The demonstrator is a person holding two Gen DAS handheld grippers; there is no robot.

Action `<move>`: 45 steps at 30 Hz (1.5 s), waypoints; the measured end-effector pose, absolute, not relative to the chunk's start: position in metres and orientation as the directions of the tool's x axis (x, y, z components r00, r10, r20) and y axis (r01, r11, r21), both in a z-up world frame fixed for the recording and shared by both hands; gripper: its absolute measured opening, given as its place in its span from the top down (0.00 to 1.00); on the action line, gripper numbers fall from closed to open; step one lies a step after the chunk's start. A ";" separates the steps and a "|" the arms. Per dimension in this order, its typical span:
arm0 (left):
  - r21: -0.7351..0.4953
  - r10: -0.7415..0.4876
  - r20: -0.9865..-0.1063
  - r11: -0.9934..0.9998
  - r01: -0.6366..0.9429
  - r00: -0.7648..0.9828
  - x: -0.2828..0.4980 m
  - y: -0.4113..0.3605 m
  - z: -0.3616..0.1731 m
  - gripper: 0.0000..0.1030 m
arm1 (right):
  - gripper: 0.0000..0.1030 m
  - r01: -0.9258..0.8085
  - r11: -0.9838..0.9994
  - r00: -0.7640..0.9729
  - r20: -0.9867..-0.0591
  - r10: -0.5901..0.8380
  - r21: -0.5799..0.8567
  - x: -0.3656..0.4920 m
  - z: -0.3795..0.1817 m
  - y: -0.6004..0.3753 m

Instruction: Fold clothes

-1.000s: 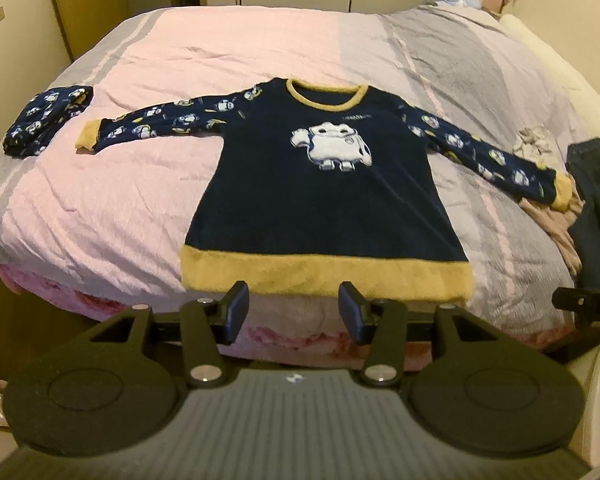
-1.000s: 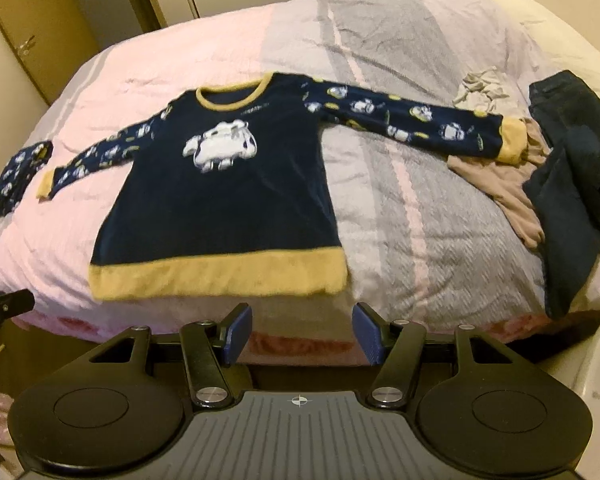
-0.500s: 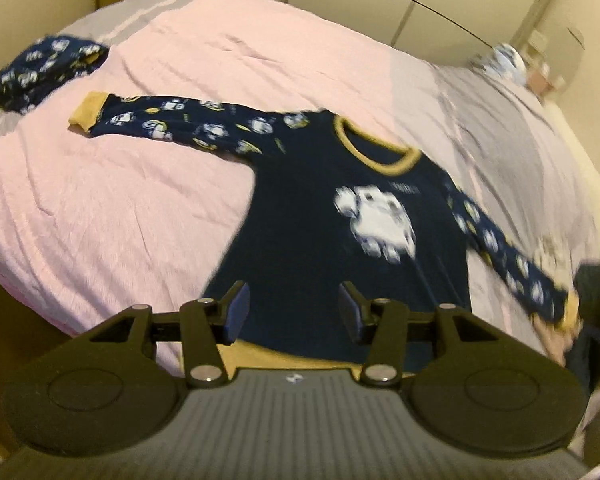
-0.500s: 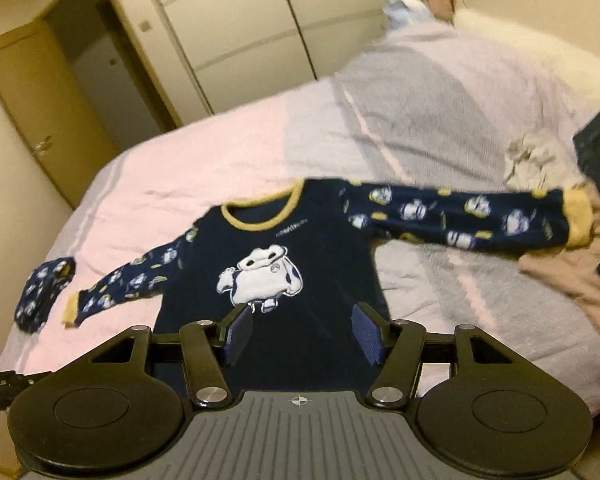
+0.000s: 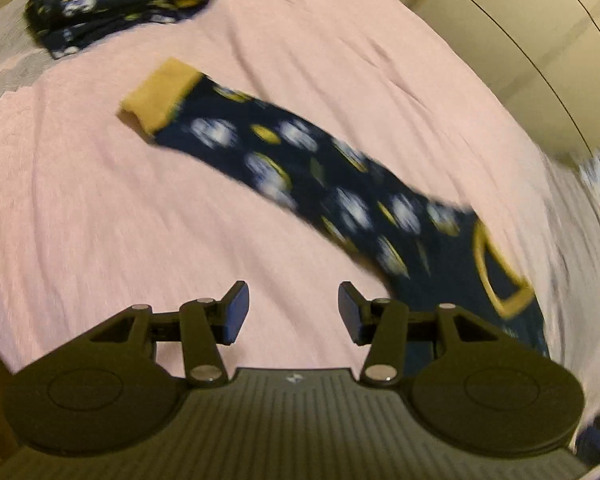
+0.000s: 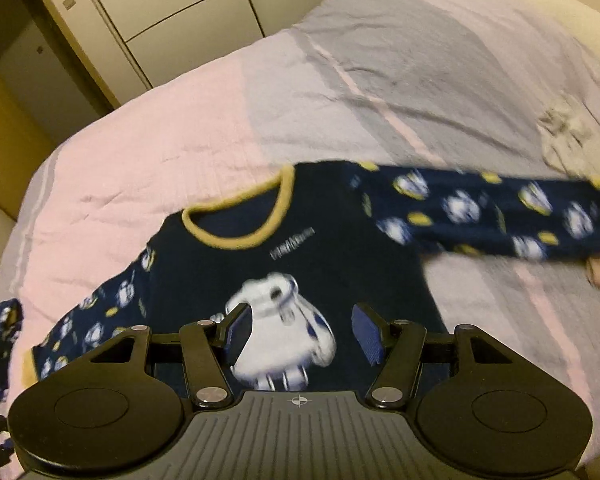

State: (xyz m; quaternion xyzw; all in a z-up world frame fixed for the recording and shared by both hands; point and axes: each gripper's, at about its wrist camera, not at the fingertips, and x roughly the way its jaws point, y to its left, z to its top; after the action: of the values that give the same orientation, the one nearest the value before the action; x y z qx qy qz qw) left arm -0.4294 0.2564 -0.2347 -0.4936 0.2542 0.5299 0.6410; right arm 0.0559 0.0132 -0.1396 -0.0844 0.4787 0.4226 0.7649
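One pyjama top [image 6: 300,248]; one folded patterned garment [image 5: 112,4]; one pale crumpled cloth [image 6: 568,132]; one bed [image 6: 160,140]; two grippers [image 5: 291,312] [image 6: 302,334].

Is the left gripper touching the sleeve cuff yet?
Apart. Left wrist view: left gripper open over bare pink bedspread, with the yellow sleeve cuff well ahead.

navy pyjama top [image 6: 300,248] trimmed in yellow, white robot printed on chest; sleeves [image 5: 300,160] patterned white and yellow; bedspread [image 5: 100,200] coloured pink and grey.
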 end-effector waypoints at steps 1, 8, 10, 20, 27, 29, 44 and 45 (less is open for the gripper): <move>-0.351 0.437 -0.854 -0.085 -0.933 0.282 -0.440 0.271 -0.248 0.56 | 0.42 -0.732 0.628 0.185 -0.811 0.555 0.262 0.057 -0.147 0.024; -0.394 0.504 -0.841 -0.327 -0.859 0.194 -0.511 0.346 -0.322 0.57 | 0.42 -0.757 0.636 0.184 -0.886 0.425 0.148 0.053 -0.211 0.071; -0.430 0.542 -0.821 -0.380 -0.819 0.180 -0.524 0.359 -0.334 0.57 | 0.42 -0.765 0.633 0.182 -0.900 0.396 0.123 0.050 -0.225 0.075; -0.481 0.653 -0.747 -0.405 -0.777 0.122 -0.542 0.396 -0.362 0.67 | 0.42 -0.788 0.615 0.173 -0.945 0.276 0.036 0.039 -0.280 0.086; -0.407 0.702 -0.694 -0.199 -0.891 0.160 -0.493 0.394 -0.324 0.93 | 0.42 -0.783 0.622 0.172 -0.953 0.250 0.021 0.050 -0.294 0.077; -0.439 0.733 -0.638 -0.091 -0.894 0.238 -0.465 0.384 -0.298 0.93 | 0.42 -0.776 0.630 0.176 -0.949 0.260 0.029 0.058 -0.296 0.072; -0.659 0.134 -0.628 0.432 -0.615 0.767 -0.166 0.215 -0.294 0.85 | 0.42 -0.641 0.718 0.121 -0.888 0.444 0.271 0.137 -0.281 0.031; -0.654 0.135 -0.645 0.413 -0.634 0.752 -0.173 0.209 -0.298 0.84 | 0.42 -0.630 0.714 0.101 -0.879 0.466 0.305 0.141 -0.282 0.030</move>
State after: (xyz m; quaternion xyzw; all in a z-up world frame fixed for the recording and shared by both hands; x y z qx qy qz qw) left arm -0.1728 0.2092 -0.2982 -0.4854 0.2572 0.2402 0.8003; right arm 0.1413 0.0297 -0.2820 -0.0737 0.5582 0.3711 0.7385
